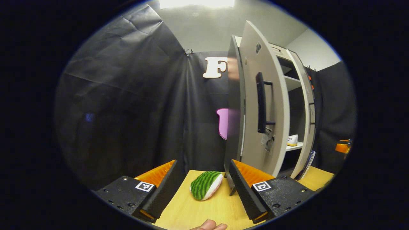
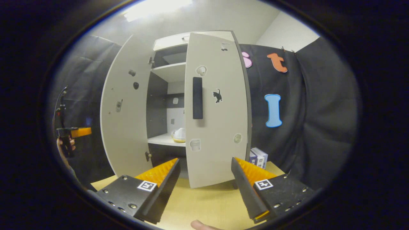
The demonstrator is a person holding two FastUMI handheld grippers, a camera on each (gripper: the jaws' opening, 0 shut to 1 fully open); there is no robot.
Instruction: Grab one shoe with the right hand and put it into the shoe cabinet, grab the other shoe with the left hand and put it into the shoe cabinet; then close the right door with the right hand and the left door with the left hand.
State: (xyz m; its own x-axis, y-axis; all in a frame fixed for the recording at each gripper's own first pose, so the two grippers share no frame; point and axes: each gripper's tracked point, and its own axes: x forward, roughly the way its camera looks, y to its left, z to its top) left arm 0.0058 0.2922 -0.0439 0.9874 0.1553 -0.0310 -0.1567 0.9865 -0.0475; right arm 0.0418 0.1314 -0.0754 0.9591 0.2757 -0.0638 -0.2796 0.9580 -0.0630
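Note:
The white shoe cabinet (image 2: 169,72) stands on the wooden table with both doors ajar. Its right door (image 2: 220,127) is swung partway over the opening and faces my right gripper (image 2: 205,159), which is open and empty just in front of it. The left door (image 2: 124,108) stands wide open. A white shoe (image 2: 179,135) with a yellowish sole rests on the middle shelf. In the left gripper view, my left gripper (image 1: 204,163) is open and empty, left of the left door (image 1: 252,95) and its black handle (image 1: 260,102). The shoe (image 1: 292,140) shows on the shelf past that door.
A green-striped soft object (image 1: 206,185) lies on the table (image 1: 204,210) between my left fingers' line of sight. A small box (image 2: 258,157) stands right of the cabinet. The left gripper (image 2: 72,132) and the hand holding it appear far left in the right gripper view.

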